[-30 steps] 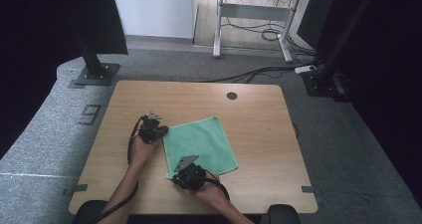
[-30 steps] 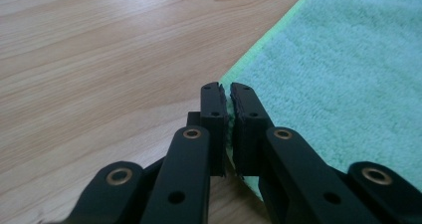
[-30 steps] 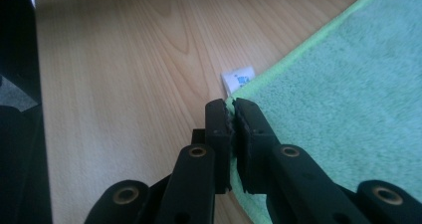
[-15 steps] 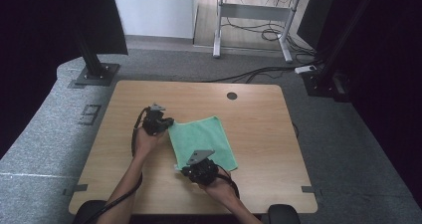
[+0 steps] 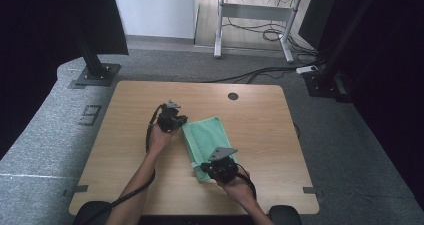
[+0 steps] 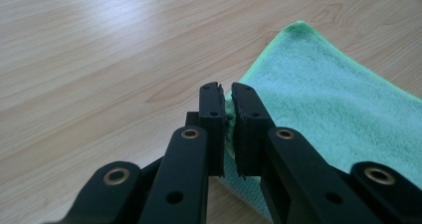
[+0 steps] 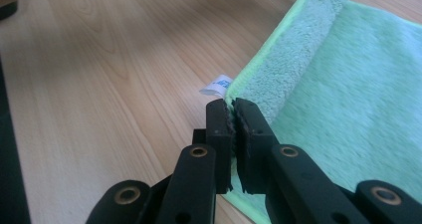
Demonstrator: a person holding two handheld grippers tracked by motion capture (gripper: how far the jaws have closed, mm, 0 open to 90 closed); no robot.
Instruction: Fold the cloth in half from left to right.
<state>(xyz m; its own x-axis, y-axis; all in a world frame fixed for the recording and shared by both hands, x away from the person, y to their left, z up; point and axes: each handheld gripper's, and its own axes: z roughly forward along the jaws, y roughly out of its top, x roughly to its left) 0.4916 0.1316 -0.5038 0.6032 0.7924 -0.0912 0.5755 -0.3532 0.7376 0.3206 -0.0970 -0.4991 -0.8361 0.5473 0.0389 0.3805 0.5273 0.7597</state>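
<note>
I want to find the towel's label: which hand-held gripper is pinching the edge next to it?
The right hand-held gripper: a small white label sticks out beside it from the green towel.

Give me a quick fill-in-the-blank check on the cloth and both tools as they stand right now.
1. The cloth on the wooden table is ____ in colour.
2. The left tool is shut on the cloth's ____.
3. The right tool grips the cloth beside a small white ____.
4. In the high view, the tool nearer the table's front edge is the ____ one.

Missing words: green; edge; label; right
</note>
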